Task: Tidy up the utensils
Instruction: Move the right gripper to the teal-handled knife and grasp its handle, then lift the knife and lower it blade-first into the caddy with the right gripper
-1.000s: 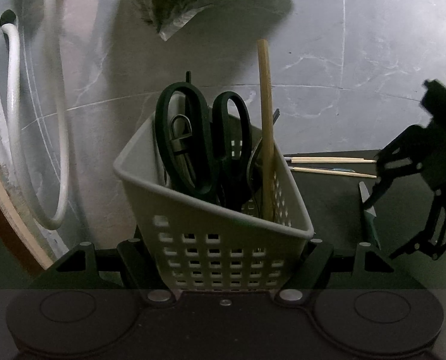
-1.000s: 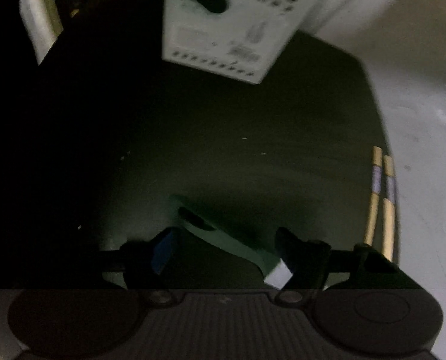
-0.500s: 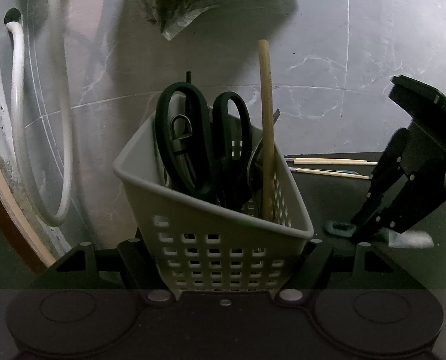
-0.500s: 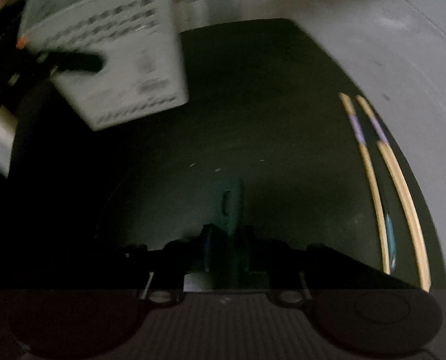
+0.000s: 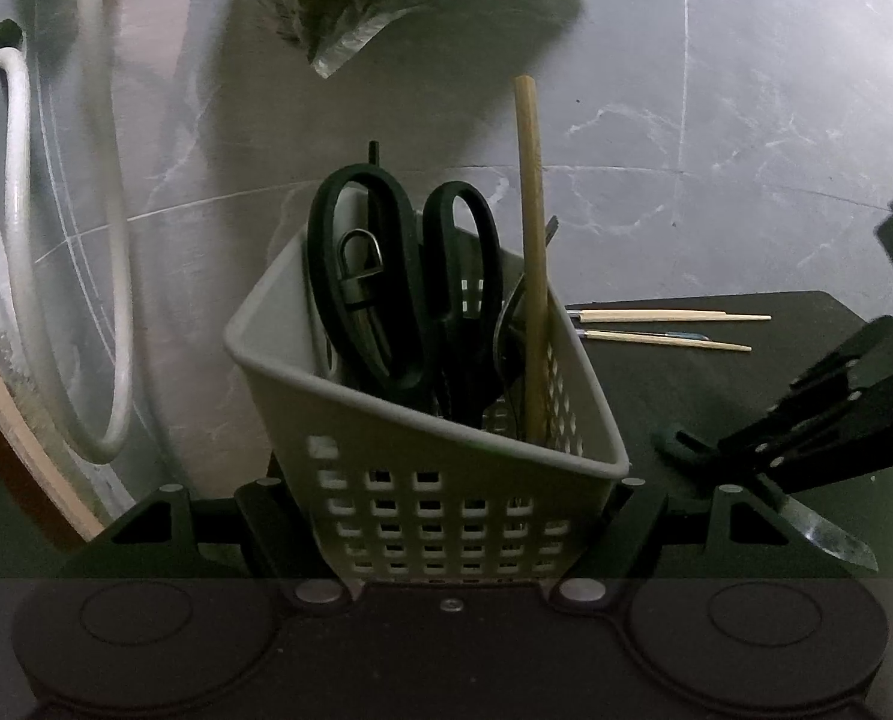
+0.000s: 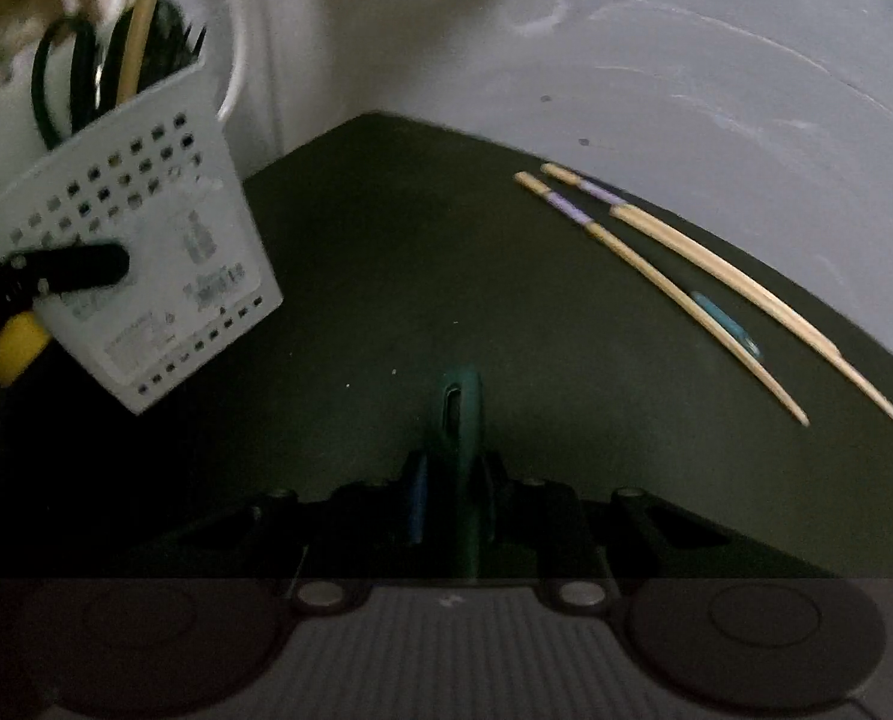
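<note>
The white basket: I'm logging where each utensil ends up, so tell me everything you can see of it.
The white basket is a perforated plastic caddy with a smooth rolled rim and a printed label on one side. The left gripper clamps it from both sides, lifted and tilted over the dark mat. Standing in it: black-handled scissors, a wooden stick and some metal utensils.
</note>
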A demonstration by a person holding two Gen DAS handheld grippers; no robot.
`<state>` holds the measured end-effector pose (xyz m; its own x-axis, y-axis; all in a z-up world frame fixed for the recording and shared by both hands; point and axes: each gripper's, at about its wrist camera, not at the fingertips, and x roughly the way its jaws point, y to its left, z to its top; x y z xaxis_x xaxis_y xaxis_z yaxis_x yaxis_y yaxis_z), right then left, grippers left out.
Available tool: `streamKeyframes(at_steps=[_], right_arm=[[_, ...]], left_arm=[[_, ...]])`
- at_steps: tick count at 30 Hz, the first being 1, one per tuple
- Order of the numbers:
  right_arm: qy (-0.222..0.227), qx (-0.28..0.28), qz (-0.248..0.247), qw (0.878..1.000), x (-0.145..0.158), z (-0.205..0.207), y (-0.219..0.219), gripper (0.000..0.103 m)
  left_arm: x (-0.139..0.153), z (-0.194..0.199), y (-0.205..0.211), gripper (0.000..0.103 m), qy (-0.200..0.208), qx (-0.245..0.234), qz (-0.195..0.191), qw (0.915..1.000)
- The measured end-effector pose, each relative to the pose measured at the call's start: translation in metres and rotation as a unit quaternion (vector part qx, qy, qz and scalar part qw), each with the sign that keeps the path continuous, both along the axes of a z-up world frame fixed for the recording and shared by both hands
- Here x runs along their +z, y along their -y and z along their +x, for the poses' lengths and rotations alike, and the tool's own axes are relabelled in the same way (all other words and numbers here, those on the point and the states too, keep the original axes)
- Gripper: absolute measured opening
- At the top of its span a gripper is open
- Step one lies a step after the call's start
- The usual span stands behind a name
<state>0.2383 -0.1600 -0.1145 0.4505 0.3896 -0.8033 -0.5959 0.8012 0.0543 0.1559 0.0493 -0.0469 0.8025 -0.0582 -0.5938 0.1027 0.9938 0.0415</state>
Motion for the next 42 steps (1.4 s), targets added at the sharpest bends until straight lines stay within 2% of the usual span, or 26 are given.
streamKeyframes(at_steps=[3,6,13,15,18,21,30,33,36,39,42], right_arm=[[0.011,-0.050,0.041,0.998,0.008,-0.009,0.014,0.020],[0.042,-0.084,0.073,0.993,0.019,-0.019,0.026,0.020],[0.131,-0.126,0.134,0.974,0.049,-0.051,0.043,0.020],[0.157,-0.133,0.145,0.968,0.058,-0.058,0.043,0.014],[0.191,-0.140,0.161,0.958,0.072,-0.065,0.043,0.013],[0.208,-0.136,0.164,0.955,0.078,-0.066,0.038,0.012],[0.215,-0.134,0.157,0.954,0.081,-0.072,0.031,0.012],[0.232,-0.129,0.161,0.950,0.095,-0.077,0.030,0.012],[0.260,-0.114,0.188,0.940,0.125,-0.086,0.027,0.012],[0.289,-0.073,0.242,0.923,0.164,-0.098,0.022,0.012],[0.303,-0.027,0.282,0.910,0.189,-0.105,0.012,0.012]], left_arm=[[0.000,0.000,-0.001,0.076,0.000,-0.004,0.000,1.0000],[0.000,0.001,-0.001,0.077,0.000,-0.009,0.000,1.0000],[0.000,0.003,-0.004,0.077,-0.002,-0.020,0.001,0.9998],[0.000,0.003,-0.005,0.077,-0.001,-0.024,0.001,0.9997],[0.000,0.003,-0.005,0.077,-0.001,-0.028,0.001,0.9996],[0.000,0.003,-0.006,0.077,-0.001,-0.032,0.000,0.9995],[-0.001,0.004,-0.008,0.077,-0.001,-0.039,0.000,0.9992],[-0.001,0.004,-0.008,0.077,0.001,-0.041,0.000,0.9992],[-0.001,0.004,-0.009,0.077,0.001,-0.041,0.000,0.9991],[-0.001,0.003,-0.009,0.077,0.001,-0.041,0.000,0.9991],[-0.001,0.004,-0.009,0.077,0.001,-0.041,0.000,0.9992]])
